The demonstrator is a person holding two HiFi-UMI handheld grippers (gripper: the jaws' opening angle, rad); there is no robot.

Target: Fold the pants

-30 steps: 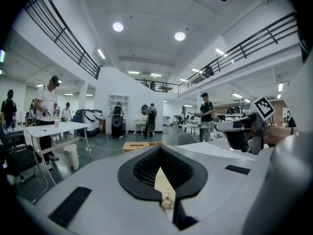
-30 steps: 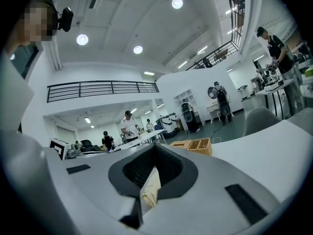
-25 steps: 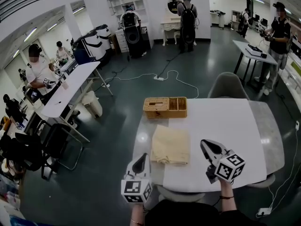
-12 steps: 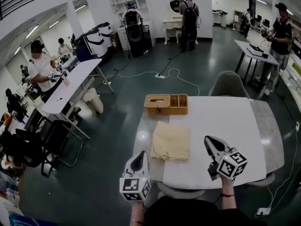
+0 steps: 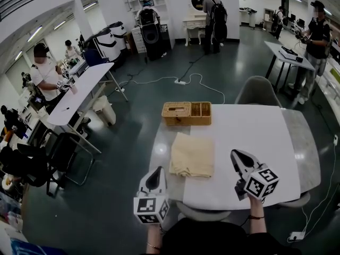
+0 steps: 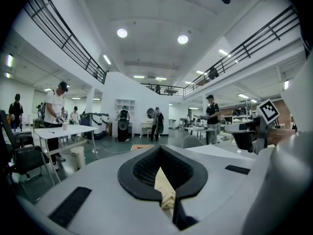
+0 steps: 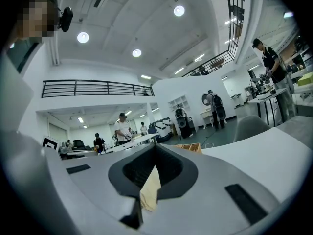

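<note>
- The white tabletop (image 5: 255, 142) has a grey strip down each side.
- Folded tan pants (image 5: 192, 155) lie flat on the tabletop, close to its left edge.
- A woven basket (image 5: 186, 113) sits at the far left corner, near the pants but not touching them.

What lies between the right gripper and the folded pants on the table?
Nothing but a bare strip of white tabletop separates the right gripper from the folded pants. The head view shows it; the jaws are shut and empty.

Dark floor (image 5: 127, 137), white table (image 5: 255, 142), shelving (image 5: 135, 1)
</note>
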